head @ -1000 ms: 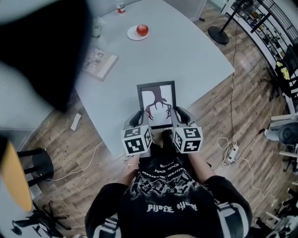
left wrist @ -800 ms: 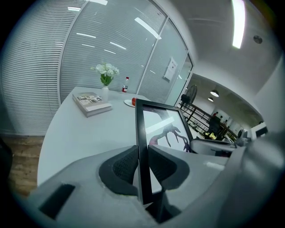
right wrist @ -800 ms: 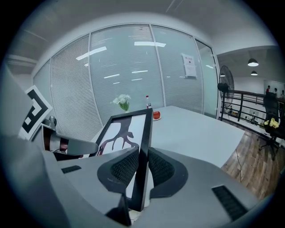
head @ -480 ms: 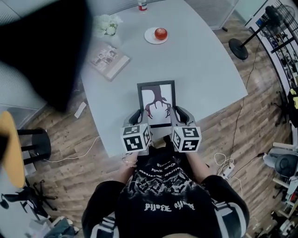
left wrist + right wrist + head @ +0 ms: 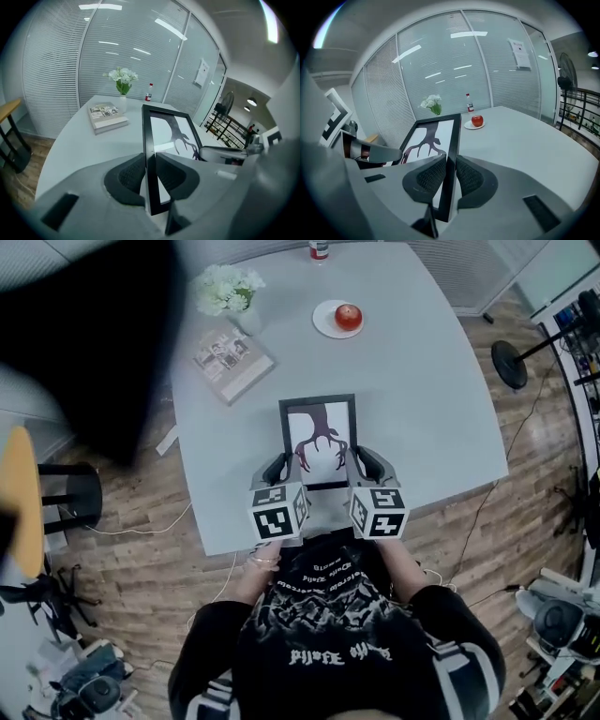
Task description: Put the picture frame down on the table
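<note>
Now the left claw [image 5: 150, 173] is clamped on the left edge of the black rectangular picture frame [image 5: 319, 440] and the right claw [image 5: 449, 176] on its right edge. Frame is carried between them over the near side of the pale grey tabletop [image 5: 422, 399], top end towards the red apple [image 5: 348, 316].

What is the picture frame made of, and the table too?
The picture frame looks like black painted wood or plastic: smooth, slightly glossy edges. The table looks like pale grey laminate or painted board: flat, even, no grain showing.
</note>
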